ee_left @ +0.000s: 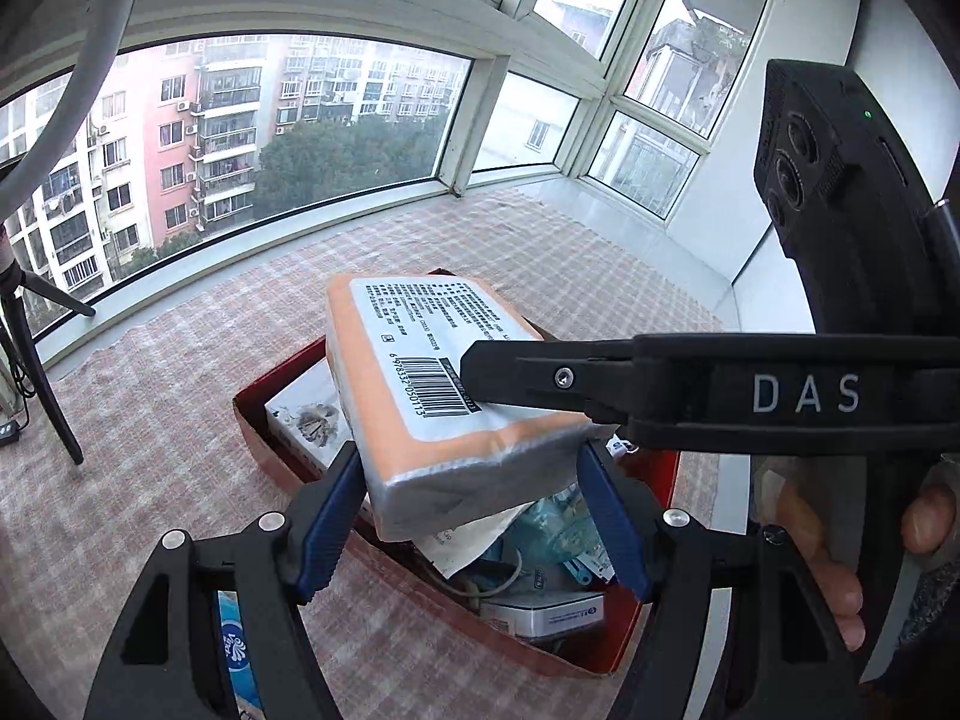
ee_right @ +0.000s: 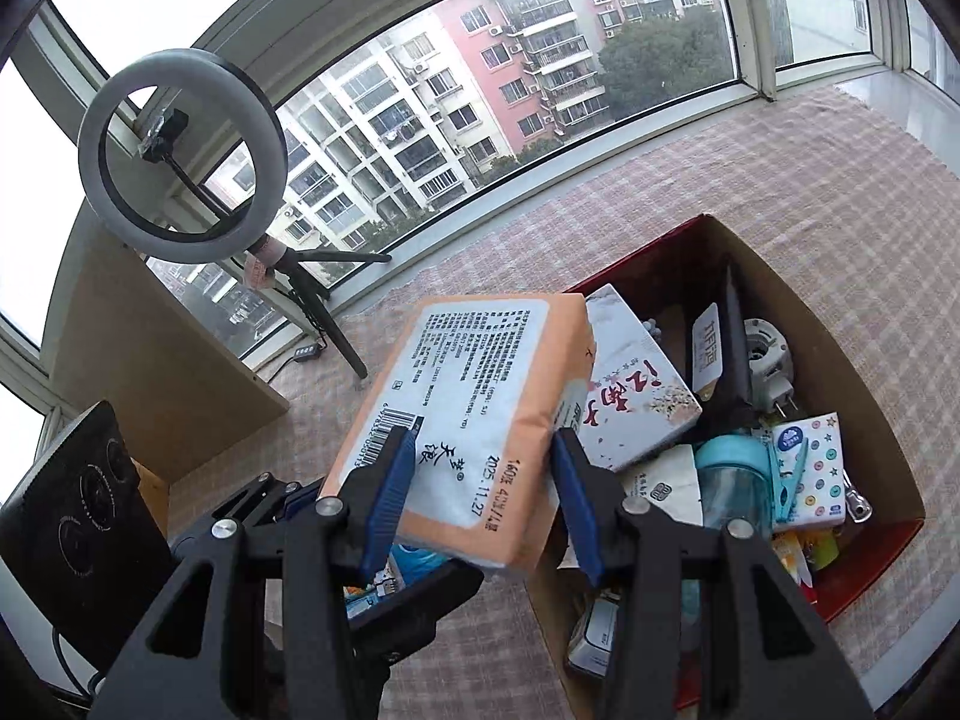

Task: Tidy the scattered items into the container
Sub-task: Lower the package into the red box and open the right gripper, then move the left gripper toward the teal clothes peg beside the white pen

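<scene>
An orange tissue pack (ee_left: 432, 384) with a white barcode label is held in the air above a red cardboard box (ee_left: 654, 474). My left gripper (ee_left: 474, 510) grips its near end between blue pads. My right gripper (ee_right: 480, 498) is shut on the same pack (ee_right: 474, 420) across its width; one right finger (ee_left: 540, 378) lies over the label in the left wrist view. The box (ee_right: 810, 312) holds a white floral box (ee_right: 636, 384), a teal bottle (ee_right: 732, 474), a small dotted tissue pack (ee_right: 810, 468), a white plug (ee_right: 768, 366) and other items.
The box stands on a pink checked cloth (ee_left: 150, 420) by a curved window. A ring light on a tripod (ee_right: 180, 156) stands at the left. A blue tissue packet (ee_left: 234, 648) lies on the cloth under my left gripper. A wooden board (ee_right: 150, 360) leans at the left.
</scene>
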Motion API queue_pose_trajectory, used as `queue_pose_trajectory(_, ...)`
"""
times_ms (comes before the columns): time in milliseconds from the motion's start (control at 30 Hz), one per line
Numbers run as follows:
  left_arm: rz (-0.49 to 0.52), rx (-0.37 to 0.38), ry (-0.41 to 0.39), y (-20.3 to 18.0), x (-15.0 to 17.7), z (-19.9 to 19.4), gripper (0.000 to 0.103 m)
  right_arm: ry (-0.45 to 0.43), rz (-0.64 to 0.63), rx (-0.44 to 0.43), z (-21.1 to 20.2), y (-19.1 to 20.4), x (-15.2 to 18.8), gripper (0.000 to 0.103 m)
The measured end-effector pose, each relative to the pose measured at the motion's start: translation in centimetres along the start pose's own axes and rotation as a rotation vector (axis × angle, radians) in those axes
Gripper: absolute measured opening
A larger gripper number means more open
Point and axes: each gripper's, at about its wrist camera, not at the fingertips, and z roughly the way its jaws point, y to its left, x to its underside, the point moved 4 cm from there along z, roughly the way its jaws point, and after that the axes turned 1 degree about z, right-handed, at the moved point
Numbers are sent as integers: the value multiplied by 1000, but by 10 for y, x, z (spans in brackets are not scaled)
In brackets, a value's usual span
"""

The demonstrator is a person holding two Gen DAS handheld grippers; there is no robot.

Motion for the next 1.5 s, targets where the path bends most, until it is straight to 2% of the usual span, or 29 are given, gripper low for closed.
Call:
queue_pose_trajectory(100,14,-70,55,-12,-5,15,68,-8,7,122,-10,-37,-8,47)
queue_pose_trajectory(167,-11,-57,61,-9,-4,11,69,-30,39,141,-22,-57,-8,47)
queue_pose_trajectory(300,-87,-71,53,10,9,-13,69,-70,84,113,-43,-81,0,50)
queue_pose_trajectory(467,-180,-130,9,51,38,-61,69,-81,91,31,-48,-81,15,50)
queue_pose_trajectory(600,-238,-230,-18,85,71,-108,69,-83,51,-64,-48,-55,36,50)
queue_pose_trajectory(800,-314,-409,-33,120,129,-178,69,-70,-65,-146,-34,-2,70,50)
queue_pose_trajectory(900,-337,-470,-28,128,155,-203,69,-56,-147,-154,-25,30,89,50)
queue_pose_trajectory(1133,-369,-571,-2,143,206,-239,69,-75,-298,-100,-14,93,128,50)
queue_pose_trajectory(1267,-402,-575,15,154,233,-243,69,-89,-351,-51,-4,117,152,51)
queue_pose_trajectory(1367,-419,-565,45,157,252,-235,69,-67,-389,-27,10,129,176,51)
queue_pose_trajectory(1500,-446,-527,98,154,276,-214,69,12,-395,-18,36,134,210,51)
